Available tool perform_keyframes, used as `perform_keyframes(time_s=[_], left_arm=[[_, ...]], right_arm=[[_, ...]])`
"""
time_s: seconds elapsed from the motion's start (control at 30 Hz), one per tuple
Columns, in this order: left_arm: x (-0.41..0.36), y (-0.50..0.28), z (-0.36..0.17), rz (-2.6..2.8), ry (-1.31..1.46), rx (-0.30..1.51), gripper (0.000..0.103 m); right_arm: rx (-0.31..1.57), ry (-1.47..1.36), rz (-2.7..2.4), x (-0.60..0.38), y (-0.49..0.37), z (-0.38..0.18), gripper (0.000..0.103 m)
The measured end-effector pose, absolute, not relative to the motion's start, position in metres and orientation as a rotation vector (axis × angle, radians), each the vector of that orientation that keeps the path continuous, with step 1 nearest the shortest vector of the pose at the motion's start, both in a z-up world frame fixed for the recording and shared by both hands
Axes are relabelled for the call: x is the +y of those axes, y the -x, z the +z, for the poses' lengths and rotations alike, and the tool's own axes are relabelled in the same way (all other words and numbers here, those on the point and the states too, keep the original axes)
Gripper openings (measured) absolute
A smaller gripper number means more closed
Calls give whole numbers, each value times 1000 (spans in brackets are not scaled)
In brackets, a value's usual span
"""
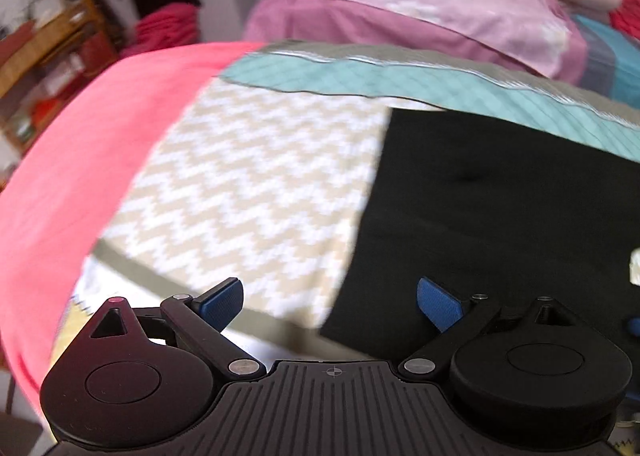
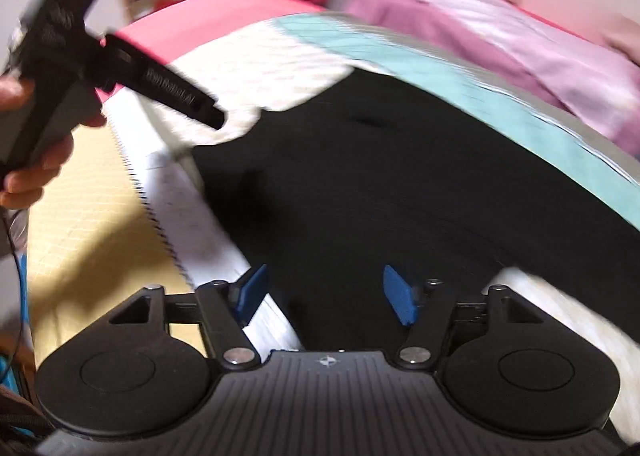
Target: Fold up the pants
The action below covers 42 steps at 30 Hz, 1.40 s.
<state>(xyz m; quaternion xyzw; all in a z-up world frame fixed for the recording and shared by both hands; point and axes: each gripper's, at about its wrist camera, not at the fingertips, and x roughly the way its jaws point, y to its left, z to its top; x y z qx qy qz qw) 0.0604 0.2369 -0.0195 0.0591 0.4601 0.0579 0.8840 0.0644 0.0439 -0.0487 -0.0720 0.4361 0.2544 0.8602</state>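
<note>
1. Hovering over the bed, the left gripper (image 1: 330, 304) has its blue fingers spread wide, holding nothing.
2. Right gripper (image 2: 324, 296) likewise gapes wide above the black pants (image 2: 400, 184), which lie flat on the quilt (image 1: 256, 176).
3. Left hand (image 2: 36, 160) grips its handle at an upward tilt; the lettering there is too blurred to read.
</note>
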Motion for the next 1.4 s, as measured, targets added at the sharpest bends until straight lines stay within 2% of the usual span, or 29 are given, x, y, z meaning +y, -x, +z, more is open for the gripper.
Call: perform_keyframes(time_s=[0.2, 0.23, 0.27, 0.3, 0.33, 0.37, 0.5, 0.57, 0.6, 0.7, 0.77, 0.83, 0.93, 1.03, 1.07, 1.1, 1.2, 1.27, 1.3, 1.33, 1.4], left_arm=[[277, -40, -25, 211, -80, 987, 103], [282, -38, -28, 223, -79, 996, 103], [285, -35, -28, 236, -80, 1002, 103], [289, -33, -29, 247, -78, 1003, 103], [291, -29, -24, 253, -72, 998, 103], [294, -27, -22, 259, -61, 995, 103], [289, -36, -20, 264, -40, 992, 103], [281, -42, -21, 242, -35, 991, 103], [276, -44, -21, 227, -36, 988, 103], [258, -51, -27, 184, -64, 972, 103], [248, -55, -38, 158, -80, 976, 103], [239, -57, -54, 132, -114, 1016, 103], [235, -52, -76, 142, -165, 1066, 103], [241, -45, -72, 138, -132, 1058, 103], [241, -45, -71, 138, -129, 1058, 103], [241, -46, -72, 135, -133, 1061, 103], [239, -48, -71, 121, -156, 1060, 103], [242, -48, -71, 112, -145, 1060, 103], [245, -48, -71, 109, -125, 1063, 103], [249, -48, -72, 105, -98, 1066, 103], [257, -50, -75, 114, -41, 1077, 103]], right_arm=[[921, 194, 646, 87, -97, -91, 59], [897, 183, 653, 87, -101, -93, 45], [910, 143, 636, 90, -107, -91, 23], [944, 47, 608, 83, -118, -87, 8], [981, -76, 599, 79, -127, -86, 8], [977, -80, 640, 86, -123, -83, 8], [862, 214, 745, 124, -92, -84, 10], [899, 125, 753, 102, -104, -79, 18], [908, 46, 774, 82, -110, -71, 27], [851, -73, 755, 34, -120, -47, 35], [852, -57, 666, 16, -138, -43, 34], [866, -25, 629, 14, -161, -50, 21], [905, -3, 694, 35, -182, -67, 20], [948, 46, 763, 86, -203, -97, 19], [881, 63, 758, 102, -201, -102, 16], [832, 86, 750, 113, -207, -105, 15], [901, 25, 724, 116, -217, -97, 16], [879, -19, 742, 91, -214, -81, 33], [839, -31, 696, 75, -210, -73, 47], [819, -27, 645, 64, -211, -68, 52], [839, 19, 568, 56, -222, -74, 51]])
